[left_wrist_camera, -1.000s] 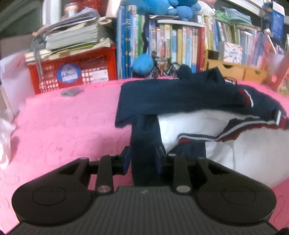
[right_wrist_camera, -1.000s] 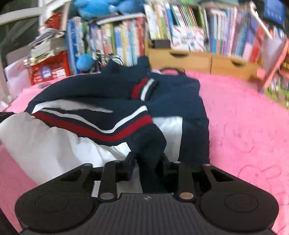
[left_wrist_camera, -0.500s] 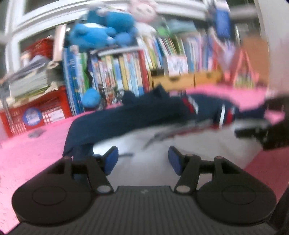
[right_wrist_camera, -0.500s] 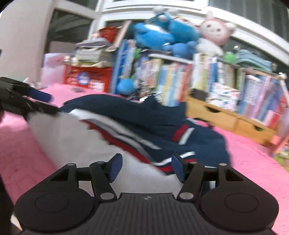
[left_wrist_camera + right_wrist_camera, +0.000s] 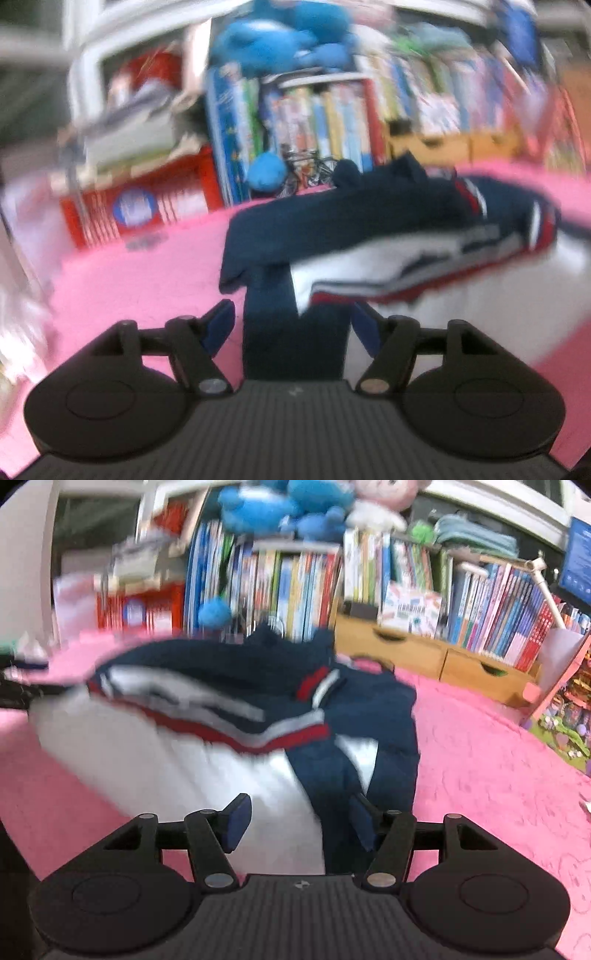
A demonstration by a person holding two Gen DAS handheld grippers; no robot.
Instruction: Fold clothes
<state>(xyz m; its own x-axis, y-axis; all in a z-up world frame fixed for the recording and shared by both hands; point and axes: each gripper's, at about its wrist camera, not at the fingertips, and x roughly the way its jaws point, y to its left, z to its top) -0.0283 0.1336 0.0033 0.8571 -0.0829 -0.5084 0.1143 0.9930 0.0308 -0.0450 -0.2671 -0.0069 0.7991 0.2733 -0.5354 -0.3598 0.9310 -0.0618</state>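
Lying bunched on the pink blanket [image 5: 498, 760], the navy, white and red jacket [image 5: 229, 686] fills each view's centre. The left gripper [image 5: 291, 325] has its jaws spread around a navy sleeve, at 6 o'clock. The right gripper [image 5: 301, 821] is likewise spread over the hem; bookshelves [image 5: 295, 583] stand at 12 o'clock.

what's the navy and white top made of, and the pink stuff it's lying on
Navy and white top: looks like soft knit cloth, matte; it drapes and creases in rounded folds, with woven-in red and white stripes. Blur hides the weave.
Pink surface: seems a fuzzy fabric cover or mat, matte, with faint embossed swirls.
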